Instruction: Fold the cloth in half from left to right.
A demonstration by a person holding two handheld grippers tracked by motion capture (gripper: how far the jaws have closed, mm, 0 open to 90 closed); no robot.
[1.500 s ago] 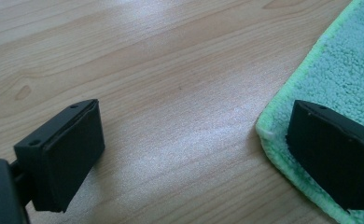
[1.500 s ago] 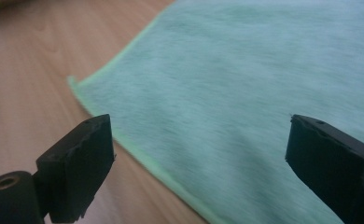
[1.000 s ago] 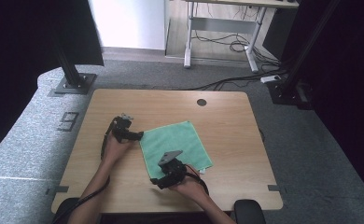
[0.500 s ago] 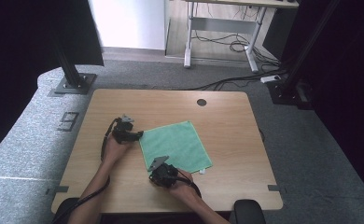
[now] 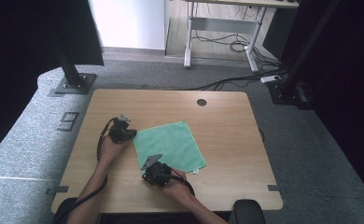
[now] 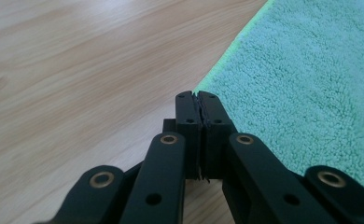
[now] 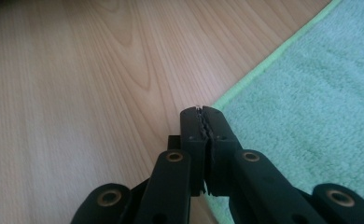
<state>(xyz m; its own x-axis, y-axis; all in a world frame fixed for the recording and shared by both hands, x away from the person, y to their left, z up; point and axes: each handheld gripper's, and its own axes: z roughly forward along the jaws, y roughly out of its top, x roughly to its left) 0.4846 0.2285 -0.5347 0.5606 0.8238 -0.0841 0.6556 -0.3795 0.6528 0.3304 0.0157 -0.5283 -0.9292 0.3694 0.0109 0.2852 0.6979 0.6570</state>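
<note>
— On the wooden table [image 5: 227, 121], from the high view, what lies there?
— A green towel [image 5: 171, 144], spread flat near the middle. The left gripper [image 5: 122, 131] sits at the towel's near-left corner, the right gripper [image 5: 153, 169] at its near edge, each in a hand.
— And along the left gripper [image 6: 198, 100] in its own view?
— Its black jaws are pressed together, nothing visible between them, tips at the towel's [image 6: 311, 79] edge, bare wood [image 6: 77, 70] to the left.
— The right gripper view?
— Much the same: the right gripper [image 7: 201, 114] has its toothed jaws closed with nothing held, tips by the pale green hem of the towel [image 7: 311, 102], wood grain [image 7: 77, 93] alongside.
</note>
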